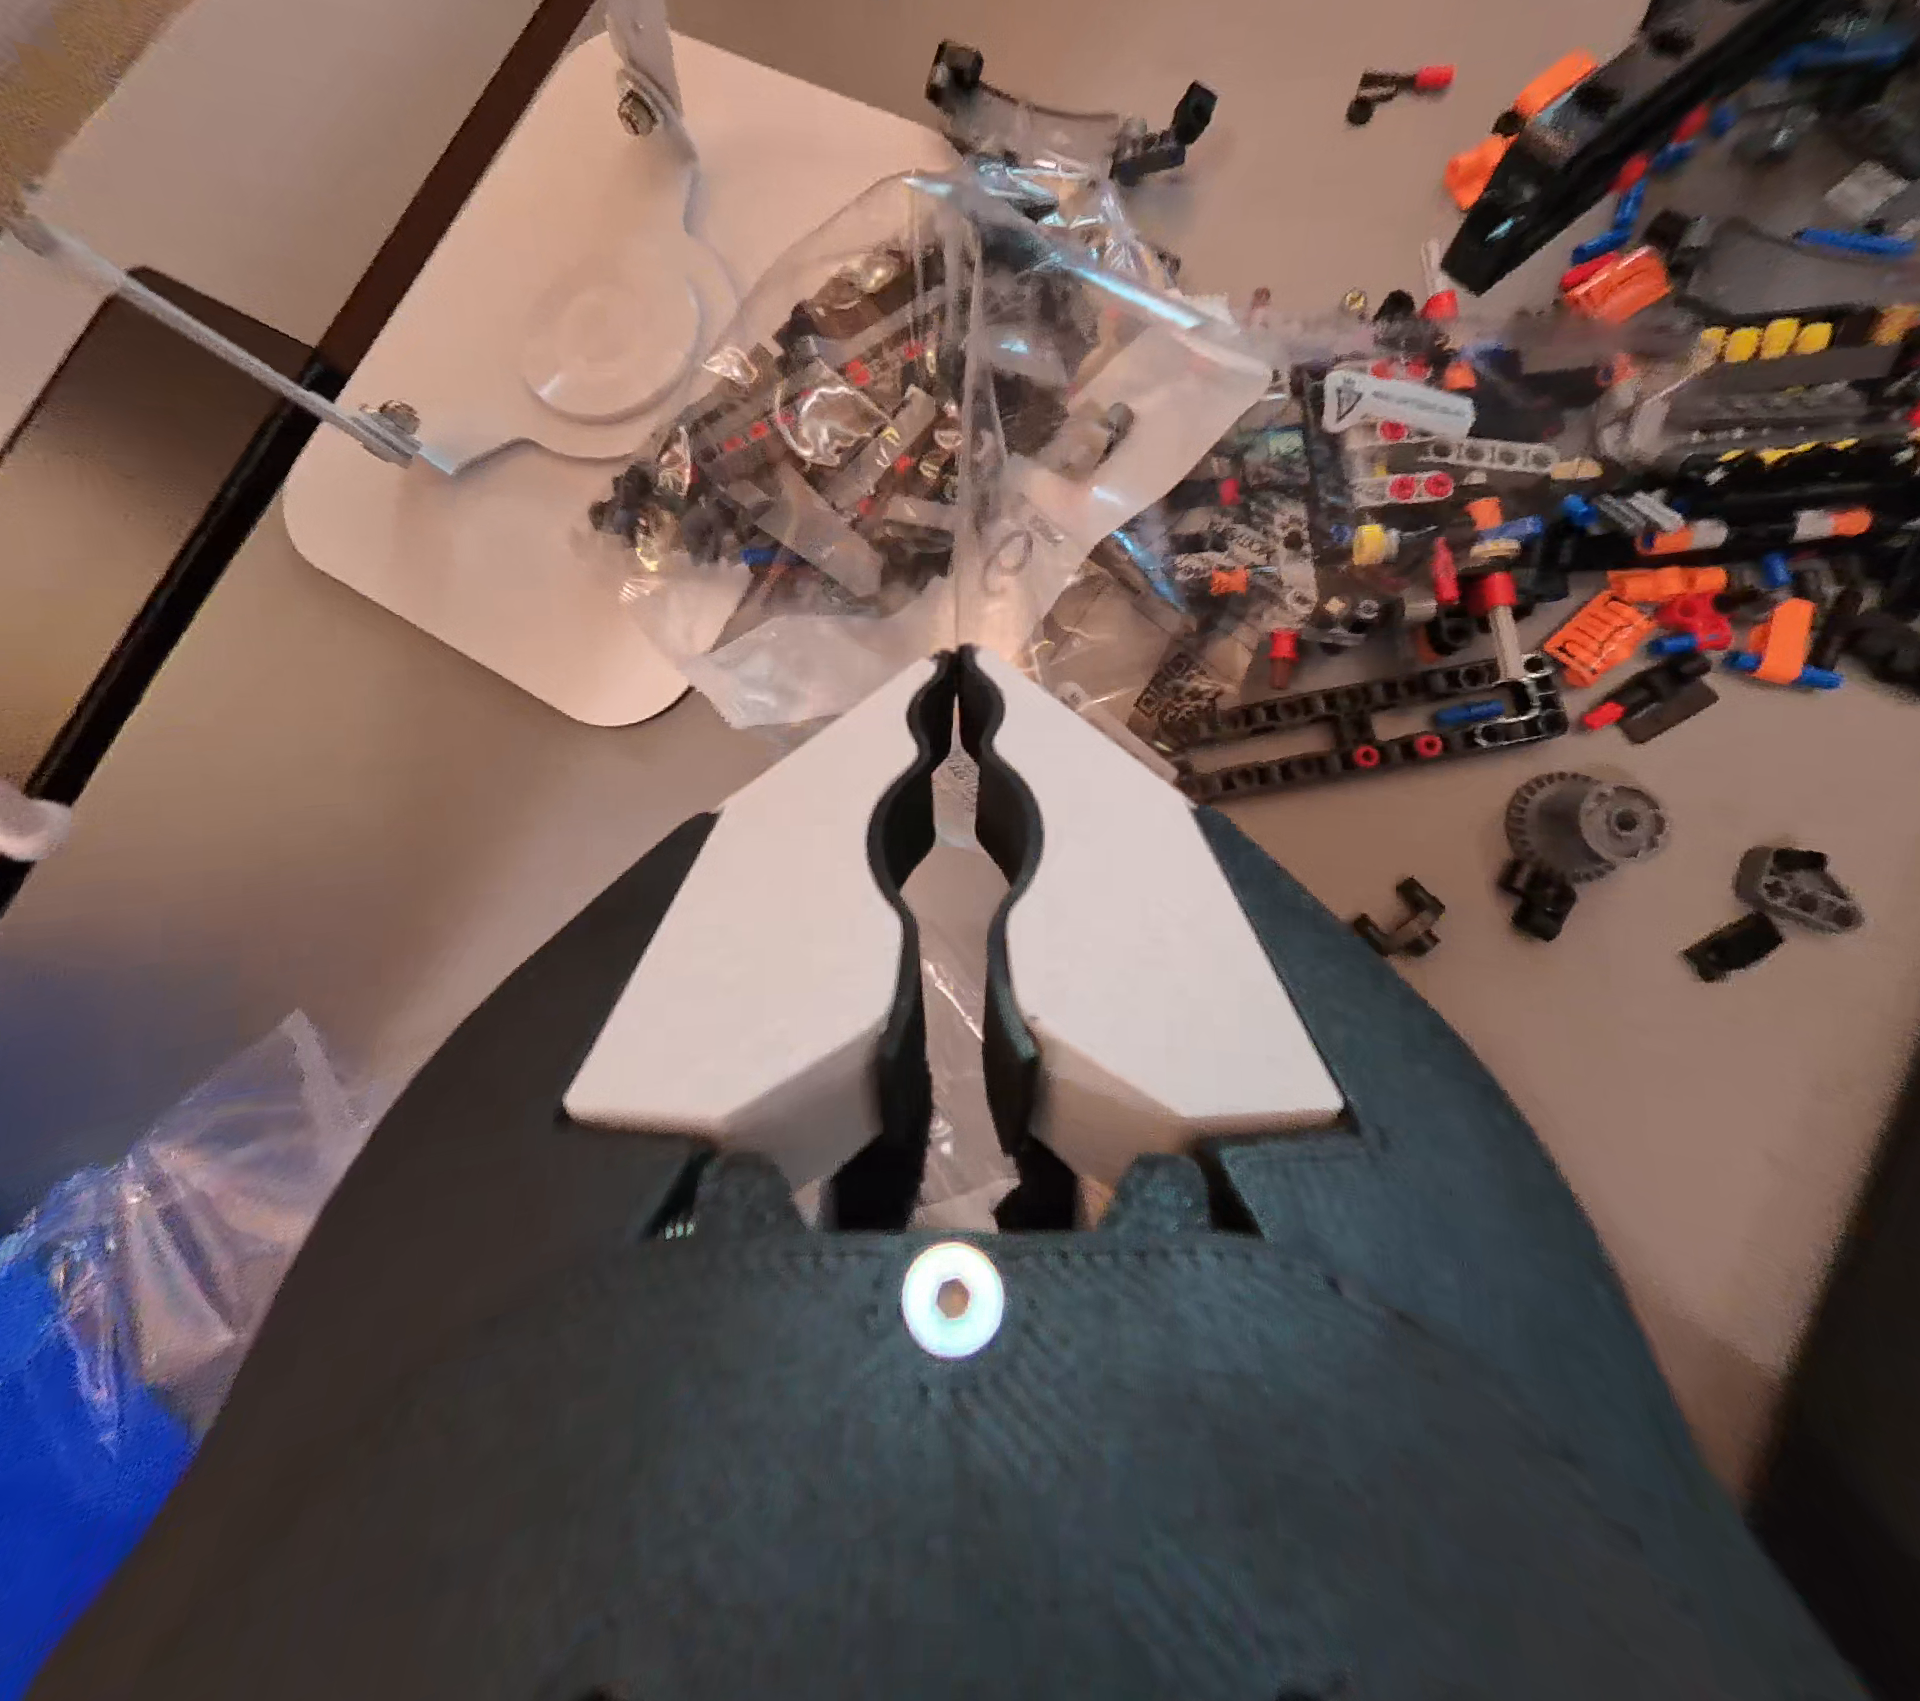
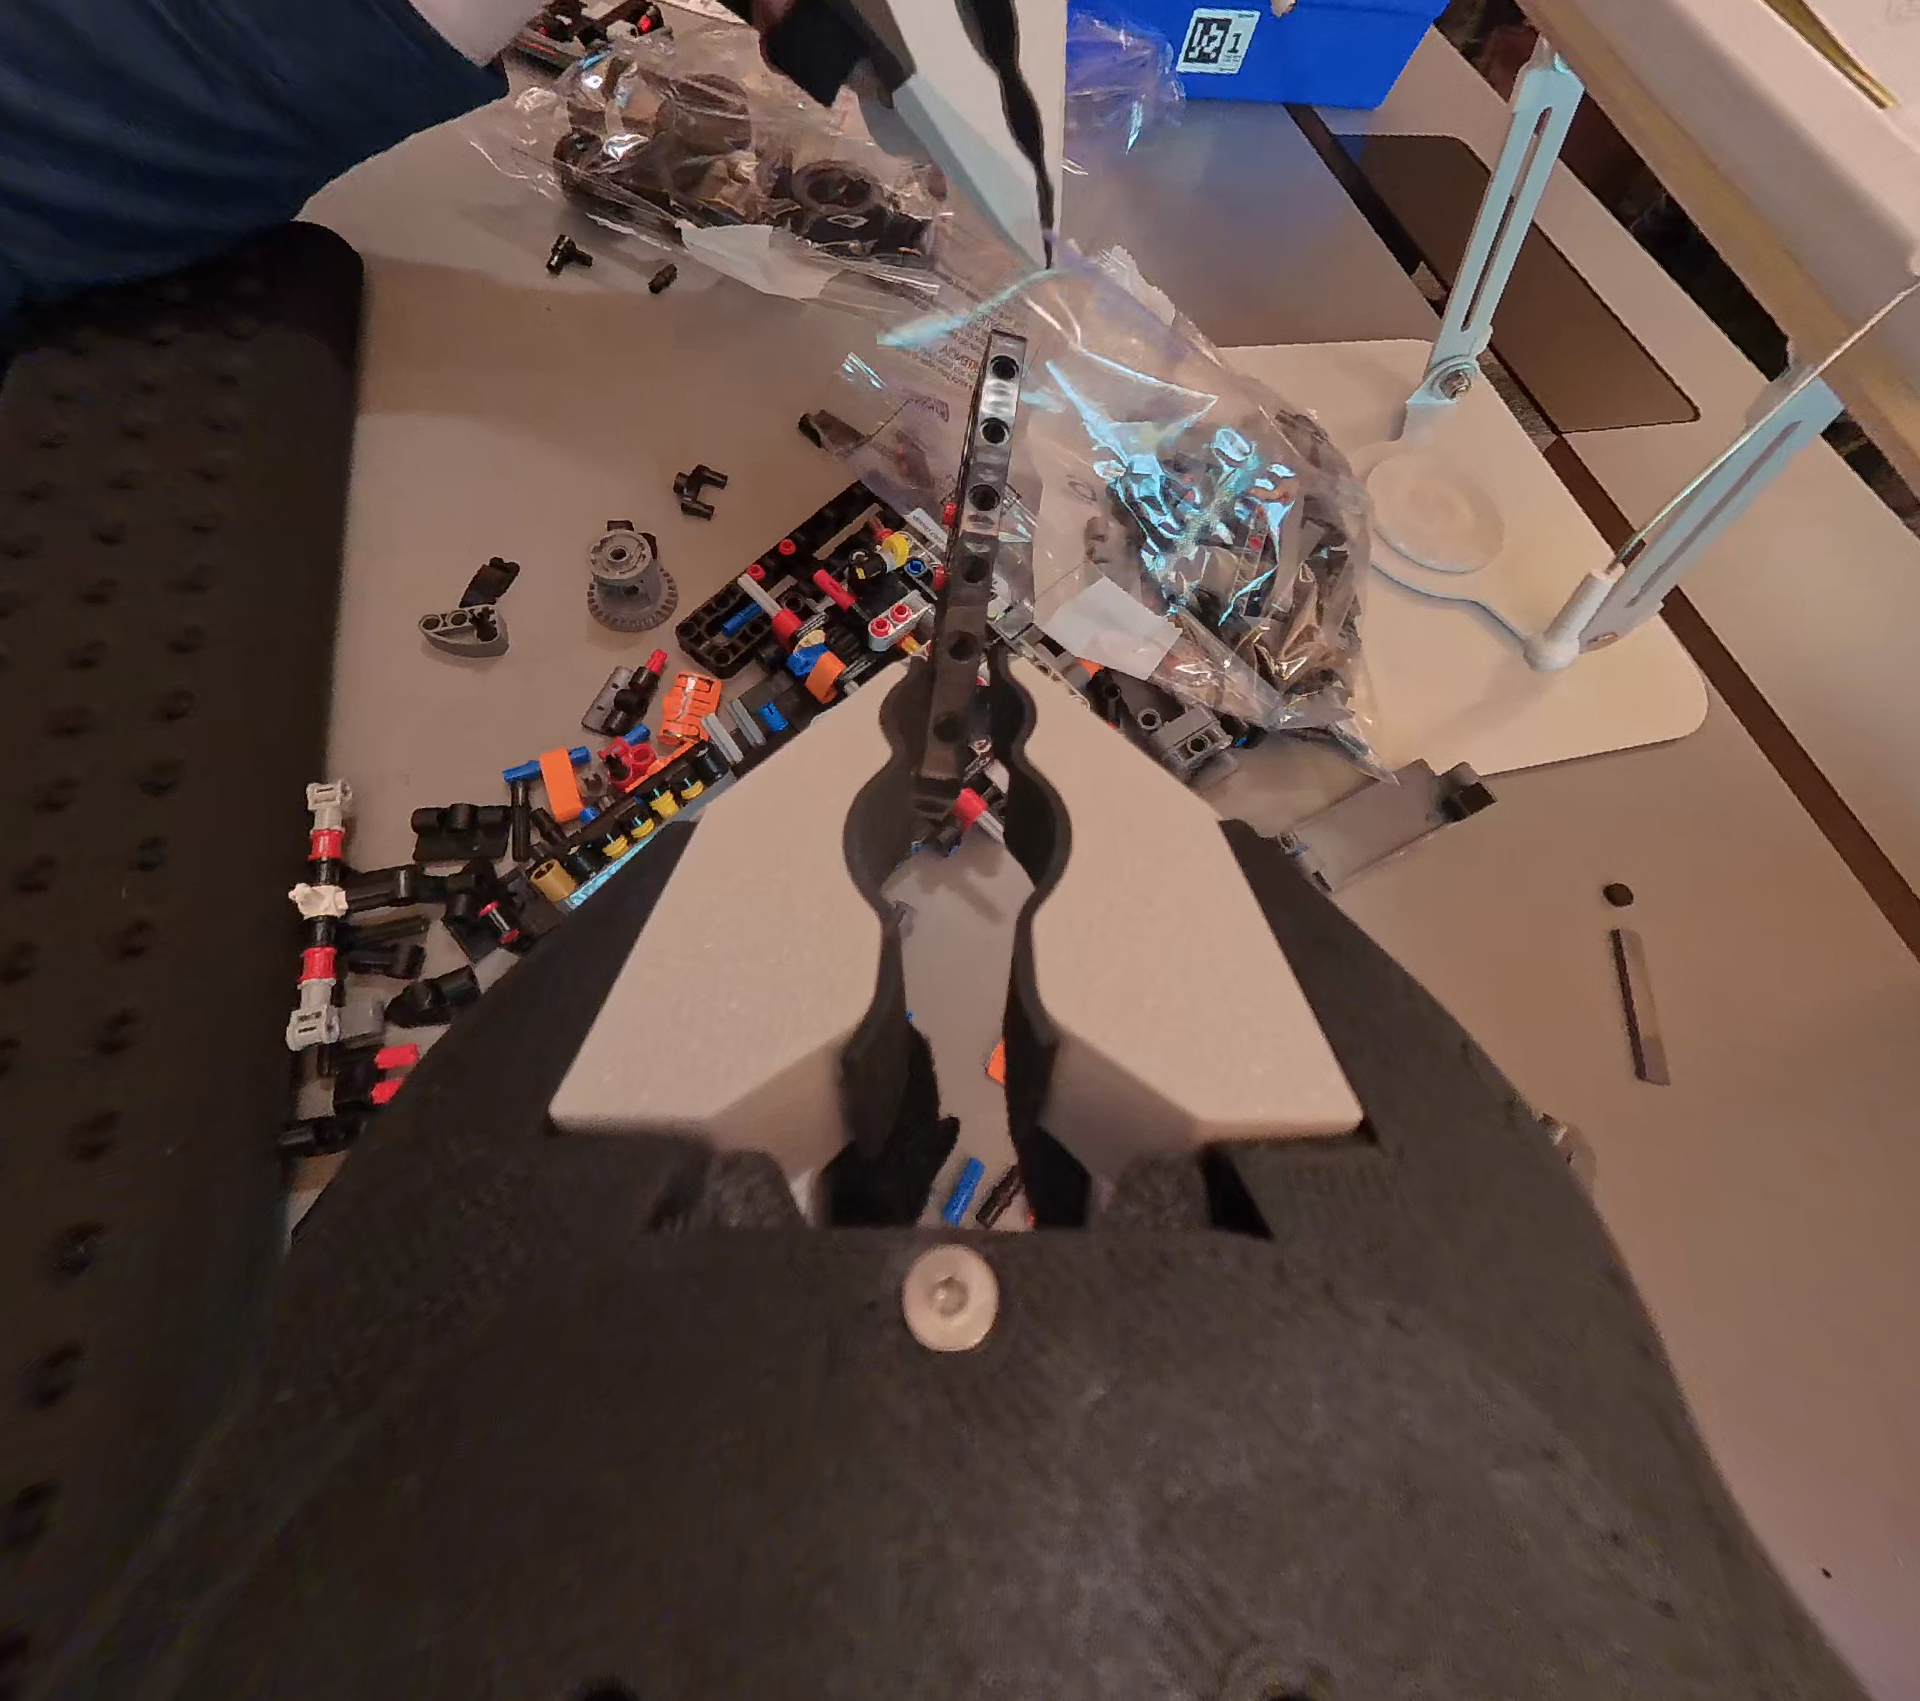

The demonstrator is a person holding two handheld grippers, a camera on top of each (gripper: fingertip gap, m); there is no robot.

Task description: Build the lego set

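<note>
Left to right, as I read the bench from the rig:

1. Stand (image 1: 468,571): white base plate, far left in the left wrist view, with two slotted metal arms rising from it. Rigid; not mine to touch.

2. Bag (image 1: 883,446): clear plastic, full of small dark parts, resting partly on the stand's base. My left gripper (image 1: 957,662) has its fingers closed on the bag's top edge, so the film rises from the load to the tips. I judge the film thin, slippery and easy to tear, and the load loose, so it will shift if swung. Best held where it is, on the flat seam clear of the parts.

3. Loose pile (image 1: 1558,529): beams, pins and connectors in black, orange, red, blue and yellow, right of the bag on the table (image 1: 1351,1080). Light, hard, apt to roll or scatter.

4. Gear (image 1: 1584,825): grey, near right of the pile, apart from it.

5. Beam (image 2: 982,550): long, black, holed; in the right wrist view it stands up out of my right gripper (image 2: 961,675), whose fingers are clamped on its lower end. I judge it stiff and light but smooth-sided, so it could pivot in a hold at one end; a hold nearer the middle would steady it.

6. Second bag (image 2: 727,176): far left in that view, lying on the table.
</note>
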